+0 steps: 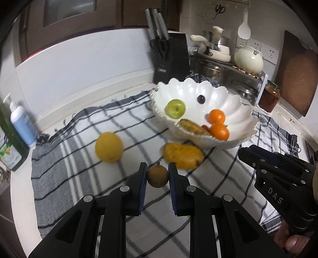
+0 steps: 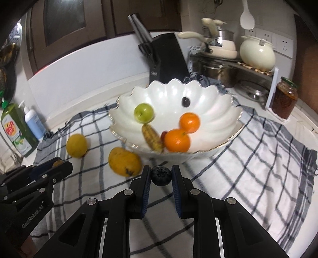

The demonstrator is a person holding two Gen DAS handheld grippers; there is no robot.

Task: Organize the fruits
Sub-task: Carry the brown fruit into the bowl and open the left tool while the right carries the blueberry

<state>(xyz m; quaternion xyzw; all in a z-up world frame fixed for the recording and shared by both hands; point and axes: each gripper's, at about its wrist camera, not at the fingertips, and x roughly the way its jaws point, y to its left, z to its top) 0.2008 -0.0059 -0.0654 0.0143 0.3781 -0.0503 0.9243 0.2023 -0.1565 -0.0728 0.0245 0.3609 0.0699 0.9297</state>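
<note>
With a green apple (image 2: pixel 143 114), two oranges (image 2: pixel 177 140), a dark grape and a corn-like piece already in the scalloped white bowl (image 2: pixel 216 111), my left tongs (image 1: pixel 157 176) clamp a small brown round fruit (image 1: pixel 157 177) and my right tongs (image 2: pixel 161 176) a matte, dimpled blueberry (image 2: pixel 161 175), both above the checked cloth (image 2: pixel 248 158); a mango (image 2: pixel 124 161) and lemon (image 2: pixel 76 145) remain there.

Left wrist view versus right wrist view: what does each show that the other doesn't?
Only the left wrist view: the brown fruit in full, pinched in the left hand-held gripper, and scissors hanging on the wall.
Only the right wrist view: the blueberry pinched in the right hand-held gripper.
Both: the white bowl holding a green apple and oranges, with the mango and the lemon on the cloth.
</note>
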